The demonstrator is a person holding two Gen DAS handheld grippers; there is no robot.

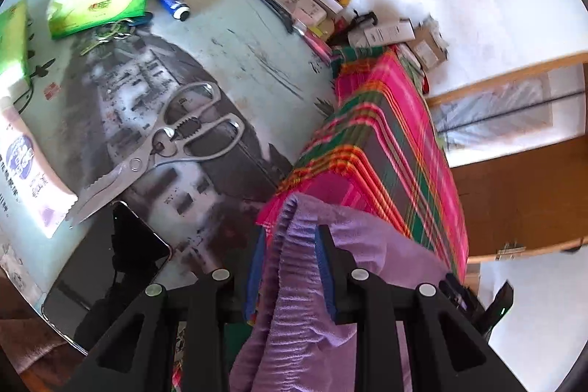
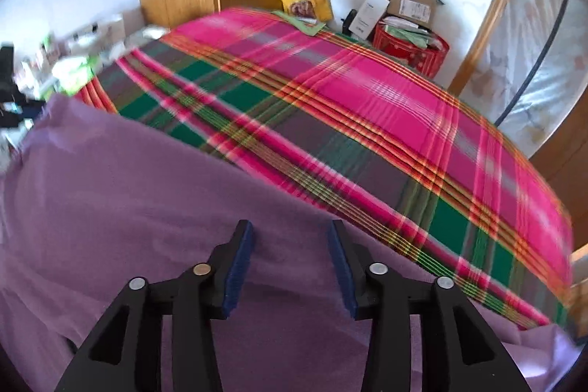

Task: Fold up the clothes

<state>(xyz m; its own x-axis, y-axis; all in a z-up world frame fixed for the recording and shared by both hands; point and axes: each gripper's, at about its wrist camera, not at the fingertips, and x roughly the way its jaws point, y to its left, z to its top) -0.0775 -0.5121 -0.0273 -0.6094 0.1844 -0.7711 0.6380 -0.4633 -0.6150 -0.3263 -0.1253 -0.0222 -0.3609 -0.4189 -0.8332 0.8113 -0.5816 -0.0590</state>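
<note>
Left gripper (image 1: 290, 237) seems clamped on the purple garment's (image 1: 294, 300) bunched edge — lifting it; right gripper (image 2: 290, 245) spread above the cloth — free.

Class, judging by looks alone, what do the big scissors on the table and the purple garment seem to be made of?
The large silver kitchen scissors look like bare metal: grey all over, dull sheen, serrated notches. The purple garment looks like soft matte knit fabric, probably cotton or a blend: it gathers into fine ribbed wrinkles between the left gripper fingers.
</note>
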